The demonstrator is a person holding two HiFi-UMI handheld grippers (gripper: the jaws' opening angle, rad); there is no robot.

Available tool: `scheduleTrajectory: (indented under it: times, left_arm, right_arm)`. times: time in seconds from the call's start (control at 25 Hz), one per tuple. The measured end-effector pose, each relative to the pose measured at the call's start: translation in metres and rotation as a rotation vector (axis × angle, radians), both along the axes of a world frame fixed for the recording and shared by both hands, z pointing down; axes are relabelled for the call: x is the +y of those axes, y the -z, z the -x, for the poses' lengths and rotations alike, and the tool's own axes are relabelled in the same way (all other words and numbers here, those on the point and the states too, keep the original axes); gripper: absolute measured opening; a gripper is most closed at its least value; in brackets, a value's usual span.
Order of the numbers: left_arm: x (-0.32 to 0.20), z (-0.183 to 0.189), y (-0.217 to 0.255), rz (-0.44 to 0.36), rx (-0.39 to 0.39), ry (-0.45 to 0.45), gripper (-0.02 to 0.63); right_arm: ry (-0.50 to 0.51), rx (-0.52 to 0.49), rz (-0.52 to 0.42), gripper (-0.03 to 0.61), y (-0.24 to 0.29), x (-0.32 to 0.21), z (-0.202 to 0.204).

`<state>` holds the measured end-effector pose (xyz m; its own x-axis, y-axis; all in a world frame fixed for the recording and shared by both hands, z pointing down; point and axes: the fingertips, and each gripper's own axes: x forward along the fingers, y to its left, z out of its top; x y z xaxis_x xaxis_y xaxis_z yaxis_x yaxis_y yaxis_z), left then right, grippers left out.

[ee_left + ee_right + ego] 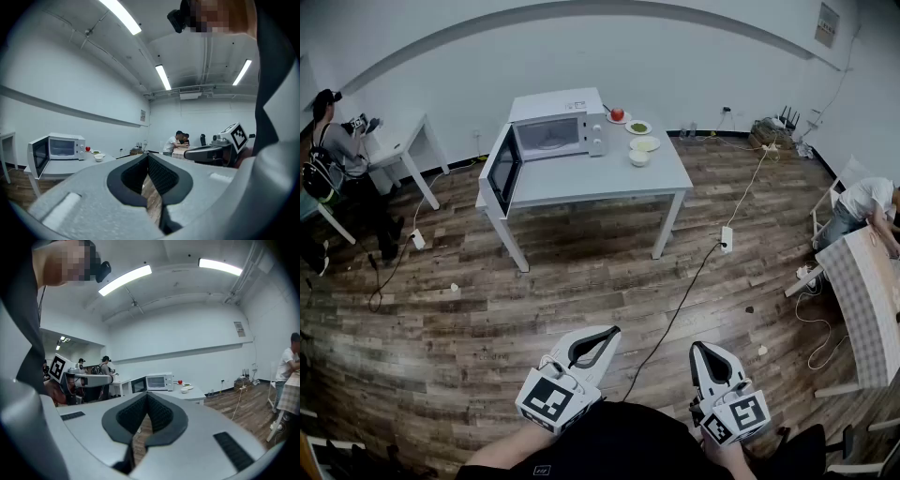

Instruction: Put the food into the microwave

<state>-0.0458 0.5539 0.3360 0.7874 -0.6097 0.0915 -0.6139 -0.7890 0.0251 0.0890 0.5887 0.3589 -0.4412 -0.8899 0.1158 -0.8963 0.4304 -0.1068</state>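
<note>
We hold our left claw (pixel 609 334) pressed together and empty, well short of the white boxy microwave (pixel 553 136). Its door (pixel 504 169) hangs open over the grey tabletop (pixel 600 180). Just right of the microwave sit a red round fruit (pixel 617 113) and a white bowl (pixel 639 157). Our right claw (pixel 697 349) is likewise closed on nothing.

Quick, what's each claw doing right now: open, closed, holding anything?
Left claw: closed, nothing held.
Right claw: closed, nothing held.
</note>
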Motion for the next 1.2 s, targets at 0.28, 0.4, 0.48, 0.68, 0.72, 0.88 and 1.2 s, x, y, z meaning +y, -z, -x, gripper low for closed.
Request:
scheduleTrajectory:
  times: [0.28, 0.4, 0.48, 0.68, 0.72, 0.88, 1.2]
  left_arm:
    - [-0.007, 0.011, 0.0, -0.017, -0.01, -0.025, 0.008]
    - [-0.013, 0.011, -0.001, -0.014, -0.022, -0.024, 0.008]
    - [-0.018, 0.004, -0.002, -0.018, -0.026, -0.021, 0.008]
    - [-0.03, -0.021, 0.001, -0.03, -0.027, 0.017, 0.008]
    - [-0.032, -0.028, 0.003, -0.029, -0.021, 0.028, 0.008]
    - [-0.043, -0.055, 0.012, -0.02, -0.018, 0.069, 0.008]
    - [-0.066, -0.092, 0.004, 0.003, -0.033, 0.119, 0.008]
  right_arm:
    - [-0.013, -0.007, 0.009, 0.012, -0.007, -0.002, 0.018]
    - [-0.033, -0.015, 0.018, 0.012, -0.011, -0.005, 0.014]
    - [-0.028, -0.029, 0.016, 0.012, -0.012, -0.009, 0.007]
    - [0.037, -0.09, -0.011, 0.012, -0.007, -0.022, -0.015]
    - [0.048, -0.09, -0.018, 0.014, -0.005, -0.023, -0.022]
    - [0.083, -0.085, -0.034, 0.014, -0.002, -0.034, -0.054]
    - [0.1, -0.111, 0.003, 0.014, -0.015, -0.056, -0.102]
